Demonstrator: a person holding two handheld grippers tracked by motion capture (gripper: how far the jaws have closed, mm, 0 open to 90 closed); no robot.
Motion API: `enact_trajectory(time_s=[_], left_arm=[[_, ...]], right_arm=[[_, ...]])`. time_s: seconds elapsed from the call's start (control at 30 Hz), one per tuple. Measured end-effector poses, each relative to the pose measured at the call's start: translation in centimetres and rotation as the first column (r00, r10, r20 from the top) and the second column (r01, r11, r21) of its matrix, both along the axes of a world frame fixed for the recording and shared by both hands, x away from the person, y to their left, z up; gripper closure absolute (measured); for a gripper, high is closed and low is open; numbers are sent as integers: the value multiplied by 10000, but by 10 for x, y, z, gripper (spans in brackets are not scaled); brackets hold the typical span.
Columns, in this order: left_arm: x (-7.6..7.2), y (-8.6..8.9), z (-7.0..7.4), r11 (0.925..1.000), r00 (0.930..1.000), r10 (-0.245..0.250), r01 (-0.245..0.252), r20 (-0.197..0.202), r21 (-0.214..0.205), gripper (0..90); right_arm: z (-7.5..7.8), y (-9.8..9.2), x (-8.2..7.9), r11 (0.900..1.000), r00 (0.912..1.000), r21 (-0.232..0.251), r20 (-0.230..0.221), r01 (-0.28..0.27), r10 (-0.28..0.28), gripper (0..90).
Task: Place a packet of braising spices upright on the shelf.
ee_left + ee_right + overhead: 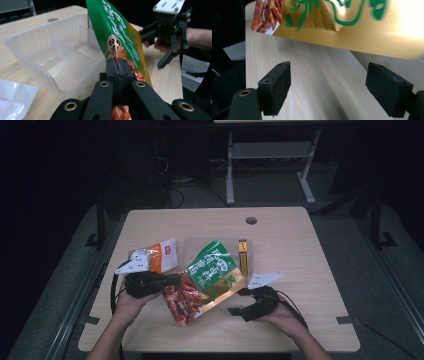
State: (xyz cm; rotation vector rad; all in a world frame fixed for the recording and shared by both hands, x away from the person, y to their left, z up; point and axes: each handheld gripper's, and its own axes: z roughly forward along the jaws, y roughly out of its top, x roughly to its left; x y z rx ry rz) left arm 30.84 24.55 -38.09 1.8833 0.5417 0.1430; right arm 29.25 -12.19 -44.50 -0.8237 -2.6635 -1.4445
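A green and gold snack bag (212, 270) with red sausage pictures is held tilted above the table, its lower left edge pinched in my left gripper (175, 279). In the left gripper view the jaws (117, 65) are shut on the bag (120, 32), which rises over a clear divided plastic container (30, 57). My right gripper (237, 301) stands open just right of the bag's lower corner. Nothing lies between its jaws (337, 87), and the bag's gold edge (352, 22) hangs just beyond them.
The clear container (195, 245) sits mid-table, partly under the bag. An orange and white packet (162, 255) lies to its left, and a slim yellow box (243, 256) to its right. A round hole (251, 220) marks the table's far side.
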Motion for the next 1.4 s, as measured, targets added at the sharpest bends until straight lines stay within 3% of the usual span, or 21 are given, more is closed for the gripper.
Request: enact_trajectory(time_s=[0.1, 0.4, 0.63, 0.73, 0.8, 1.03, 1.13, 1.4], left_arm=[[-1, 2, 3, 9998, 9998, 136, -134, 128, -138, 899], [-1, 5, 3, 9984, 9992, 355, -346, 195, -457, 899], [-1, 3, -2, 9967, 9988, 452, -439, 177, -680, 898], [-2, 0, -3, 9973, 9987, 445, -430, 254, -601, 898], [-3, -2, -5, 9975, 9984, 502, -488, 273, -513, 897], [-4, -6, -10, 9992, 9991, 372, -368, 213, -179, 897], [-5, -8, -14, 9995, 9995, 309, -309, 48, -54, 896], [-7, -18, -22, 9959, 9998, -106, 120, -170, 892, 896]], right_arm=[[2, 10, 5, 9998, 9999, 181, 66, -79, 78, 215], [8, 32, 16, 9884, 9997, 1503, 2, -237, 240, 324], [13, 26, 14, 9740, 9999, 2263, 104, -118, 97, 506], [17, 21, 14, 9667, 9998, 2558, 176, -5, -41, 602], [18, 19, 14, 9604, 10000, 2784, -11, -32, 37, 673], [20, 16, 16, 9566, 9999, 2914, -113, -42, 78, 830], [23, 14, 16, 9618, 9997, 2736, -197, -96, 156, 875], [34, 4, 17, 9661, 9999, 2582, 54, 72, -89, 894]])
